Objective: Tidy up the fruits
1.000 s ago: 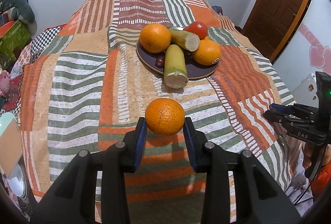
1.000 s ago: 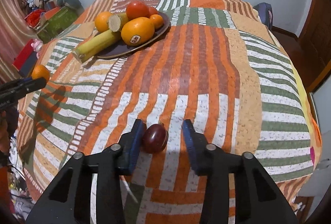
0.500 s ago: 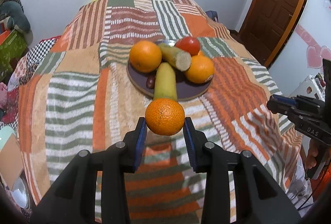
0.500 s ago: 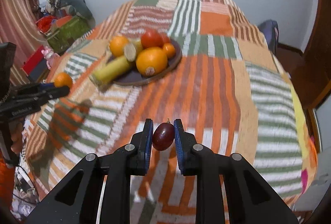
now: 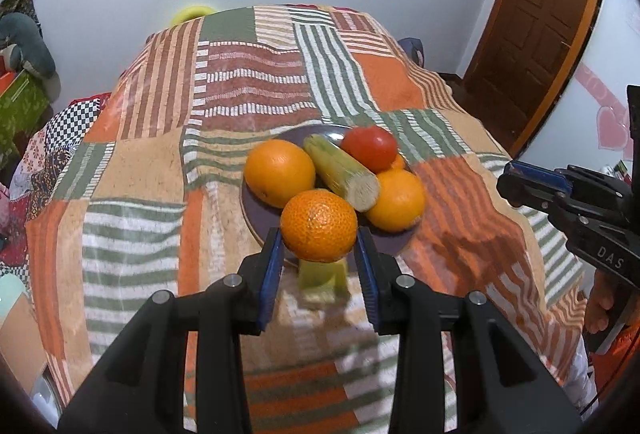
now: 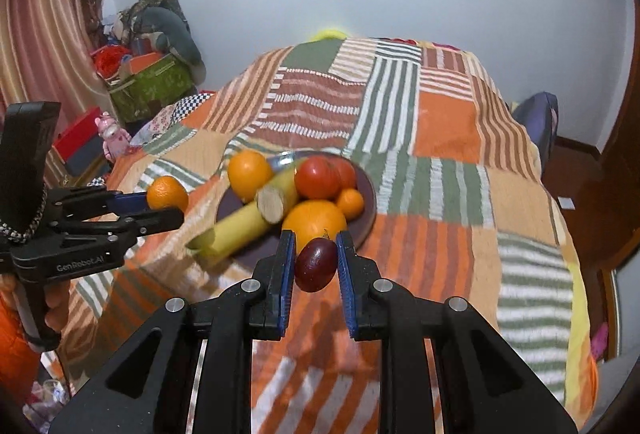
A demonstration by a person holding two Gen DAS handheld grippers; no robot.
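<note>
Fruits are held in both grippers: the left gripper (image 5: 319, 258) is squeezed on a bumpy tangerine (image 5: 319, 225) in the middle of its picture, and the right gripper (image 6: 316, 266) is squeezed on a smooth dark plum (image 6: 316, 264), low in the middle. Both look round, light and squishy, so hold their fat middles gently. Just past them the plate (image 6: 366, 189) is crowded with oranges (image 5: 279, 172), a tomato (image 5: 370, 147) and long green stalks (image 5: 342, 171), leaving little room.

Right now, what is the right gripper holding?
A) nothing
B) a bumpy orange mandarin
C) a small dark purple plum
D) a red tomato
C: the right gripper is shut on the small dark purple plum; the bumpy orange mandarin sits in the left gripper.
</note>
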